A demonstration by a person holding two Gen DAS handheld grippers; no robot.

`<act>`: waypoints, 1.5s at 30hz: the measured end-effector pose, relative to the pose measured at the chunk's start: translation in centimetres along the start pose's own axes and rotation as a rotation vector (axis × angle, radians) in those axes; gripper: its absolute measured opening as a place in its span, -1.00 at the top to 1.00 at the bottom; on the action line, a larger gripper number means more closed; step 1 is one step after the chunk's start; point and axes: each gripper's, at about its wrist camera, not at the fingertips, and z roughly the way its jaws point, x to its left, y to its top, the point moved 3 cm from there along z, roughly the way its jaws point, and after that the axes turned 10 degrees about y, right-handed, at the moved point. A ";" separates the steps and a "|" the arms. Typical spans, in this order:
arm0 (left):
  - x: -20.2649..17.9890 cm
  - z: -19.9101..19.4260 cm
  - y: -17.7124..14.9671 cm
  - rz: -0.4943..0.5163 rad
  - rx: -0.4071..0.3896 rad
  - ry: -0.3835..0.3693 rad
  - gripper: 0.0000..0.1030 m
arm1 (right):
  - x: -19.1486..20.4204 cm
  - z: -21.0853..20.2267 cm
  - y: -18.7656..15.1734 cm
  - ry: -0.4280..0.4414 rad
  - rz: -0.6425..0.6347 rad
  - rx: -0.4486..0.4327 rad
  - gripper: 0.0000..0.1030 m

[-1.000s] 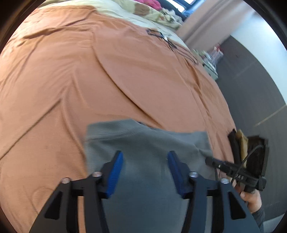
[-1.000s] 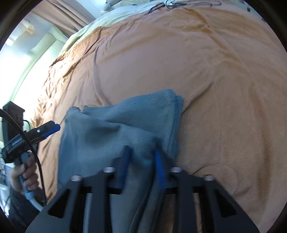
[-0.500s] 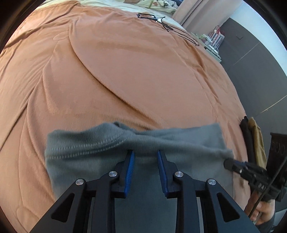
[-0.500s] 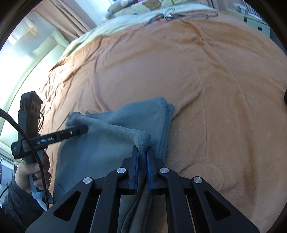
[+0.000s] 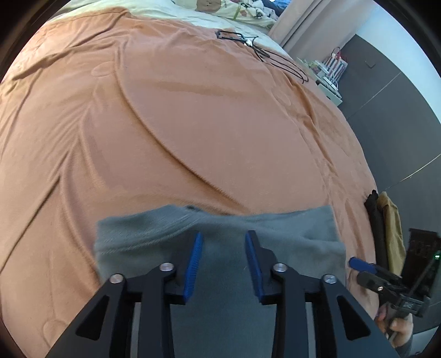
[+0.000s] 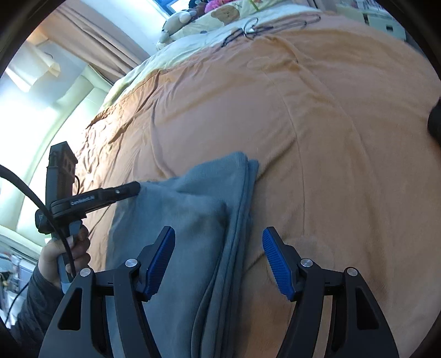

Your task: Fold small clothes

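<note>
A grey-blue garment (image 5: 289, 234) lies folded on the orange blanket (image 5: 193, 124). My left gripper (image 5: 223, 242) hangs over its far edge. The jaws are opening and the blue pads stand apart above the cloth without pressing it. From the right wrist view, the left gripper (image 6: 135, 189) has its tips at the garment's (image 6: 198, 209) far left corner. My right gripper (image 6: 219, 247) is opening wide over the garment's layered right edge, which lies loose between the pads. It also shows in the left wrist view as the right gripper (image 5: 358, 271), beside the garment's right side.
The blanket (image 6: 317, 110) covers a wide bed. Wire hangers (image 5: 264, 52) lie at the far end near patterned bedding (image 5: 237, 11). Dark and mustard clothes (image 5: 386, 225) hang at the bed's right edge. A hand (image 6: 55, 256) holds the left gripper's handle near a bright window.
The right gripper, shut on a raised fold half a second ago, has let it go and opened wide. The left jaws narrowed over the far edge, then widened again. The cloth lies flatter.
</note>
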 end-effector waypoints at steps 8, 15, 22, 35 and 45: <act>4.7 -2.7 -2.4 -0.069 -0.016 0.029 0.02 | -1.5 0.7 -0.5 0.072 0.038 0.013 -0.25; 8.2 -3.9 -4.6 -0.145 -0.009 0.021 -0.07 | -2.4 2.6 0.6 0.072 0.052 -0.004 -0.25; 9.7 -3.1 -6.0 -0.206 0.029 -0.037 -0.07 | -3.1 3.7 0.4 0.171 0.129 0.048 -0.25; 9.2 -0.4 -5.9 -0.217 0.058 -0.165 0.06 | -3.3 5.8 2.0 0.214 0.110 0.104 -0.22; 8.2 -1.1 -4.0 -0.174 0.017 -0.188 0.76 | -3.6 6.3 2.3 0.178 0.097 0.090 0.66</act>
